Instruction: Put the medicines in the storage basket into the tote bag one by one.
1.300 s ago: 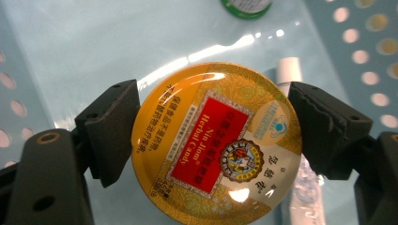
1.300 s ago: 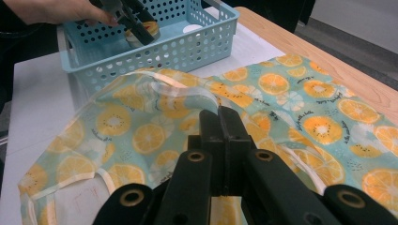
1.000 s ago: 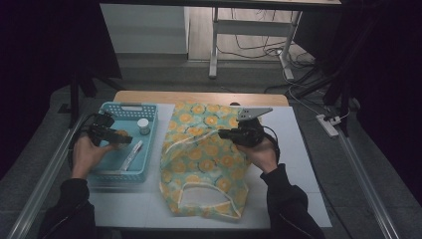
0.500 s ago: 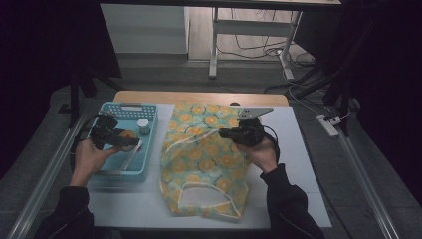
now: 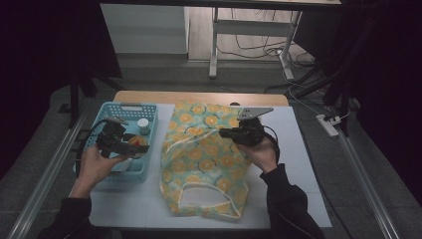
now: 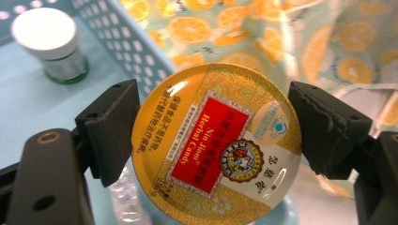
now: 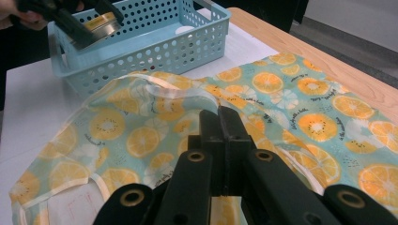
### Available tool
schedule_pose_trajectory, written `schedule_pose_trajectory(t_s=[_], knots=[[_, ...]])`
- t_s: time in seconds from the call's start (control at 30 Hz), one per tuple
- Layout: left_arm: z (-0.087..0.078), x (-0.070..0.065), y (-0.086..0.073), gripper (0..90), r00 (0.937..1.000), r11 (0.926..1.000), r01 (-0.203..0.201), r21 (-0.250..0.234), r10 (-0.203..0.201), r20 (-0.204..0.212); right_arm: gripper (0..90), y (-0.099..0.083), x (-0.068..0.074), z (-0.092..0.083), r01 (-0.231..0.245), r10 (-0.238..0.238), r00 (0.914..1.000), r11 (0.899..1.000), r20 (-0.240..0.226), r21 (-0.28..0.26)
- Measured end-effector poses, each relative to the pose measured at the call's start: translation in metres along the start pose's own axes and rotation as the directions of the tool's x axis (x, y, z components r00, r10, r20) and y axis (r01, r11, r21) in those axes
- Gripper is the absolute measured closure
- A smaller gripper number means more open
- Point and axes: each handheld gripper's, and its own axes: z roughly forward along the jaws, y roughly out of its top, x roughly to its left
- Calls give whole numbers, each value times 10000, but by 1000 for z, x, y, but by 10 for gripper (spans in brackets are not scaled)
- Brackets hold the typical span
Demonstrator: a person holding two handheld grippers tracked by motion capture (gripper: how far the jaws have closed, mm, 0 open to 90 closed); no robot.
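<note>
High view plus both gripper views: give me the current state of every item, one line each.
Candy tin: lid on, clamped between the left gripper's pads, lifted above the basket.
Basket: upright on the table, open top.
White-capped bottle: upright in the basket, cap on.
Orange-print bag: lying flat, upper layer lifted at the mouth.
Right gripper: shut, pinching the bag's fabric.

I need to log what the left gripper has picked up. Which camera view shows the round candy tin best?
The left gripper view: the candy tin faces the camera, its label readable, between the pads of the left gripper. The high view shows a small yellow disc over the blue basket. The right gripper view shows its edge from afar.
</note>
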Motion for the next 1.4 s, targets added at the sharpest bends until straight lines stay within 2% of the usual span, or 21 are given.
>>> schedule_pose_trajectory(t_s=[0.17,0.37,0.7,0.93,1.2,1.4], knots=[[5,-14,3,206,9991,9995,-323,-29,324,285,900,0,0,0,-28,28,10000,10000,12,-13],[15,-36,7,206,9949,9970,-773,-36,773,655,900,-1,-1,1,-51,51,10000,10000,27,-26],[37,-71,16,206,9804,9870,-1590,225,1552,1216,900,-2,-3,1,-114,115,9999,9999,81,-31],[60,-93,25,206,9667,9774,-2092,301,2021,1573,900,-2,-3,2,-98,98,9999,10000,111,-11],[88,-116,36,205,9536,9633,-2659,356,2575,1558,900,-2,-1,2,-54,54,9999,10000,132,-14],[109,-127,44,206,9461,9543,-2974,288,2905,1432,900,-2,-1,3,-65,65,9998,10000,168,-4]])
